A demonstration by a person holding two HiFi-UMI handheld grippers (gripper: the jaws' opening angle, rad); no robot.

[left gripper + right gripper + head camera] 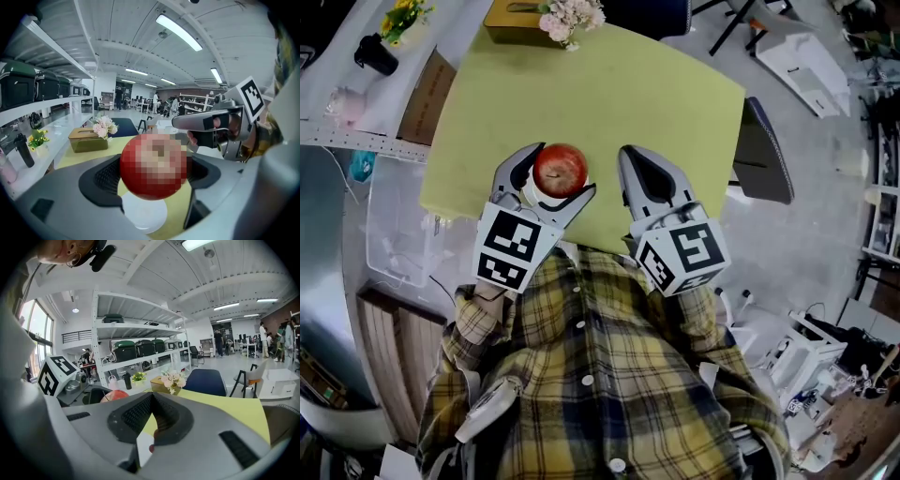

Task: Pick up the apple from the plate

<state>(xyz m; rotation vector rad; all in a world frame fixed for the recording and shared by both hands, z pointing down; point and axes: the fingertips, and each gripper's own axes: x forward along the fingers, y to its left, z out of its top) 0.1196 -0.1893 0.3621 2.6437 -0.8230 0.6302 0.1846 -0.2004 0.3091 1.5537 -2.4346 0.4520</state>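
Now | L gripper (559,180) jaws pinch apple (560,166) above plate (143,215) | R gripper (630,159) jaws pressed together — yellow-green table (675,103), shelves (136,326) beyond

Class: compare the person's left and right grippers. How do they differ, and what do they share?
The left gripper has its jaws apart, clamped on the red apple. The right gripper has its jaws closed together and empty. The left gripper is over the white plate, and the right gripper is beside it. Both are above the yellow-green table.

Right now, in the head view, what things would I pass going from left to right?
Black bottle → round red apple → grey right gripper → dark blue chair.
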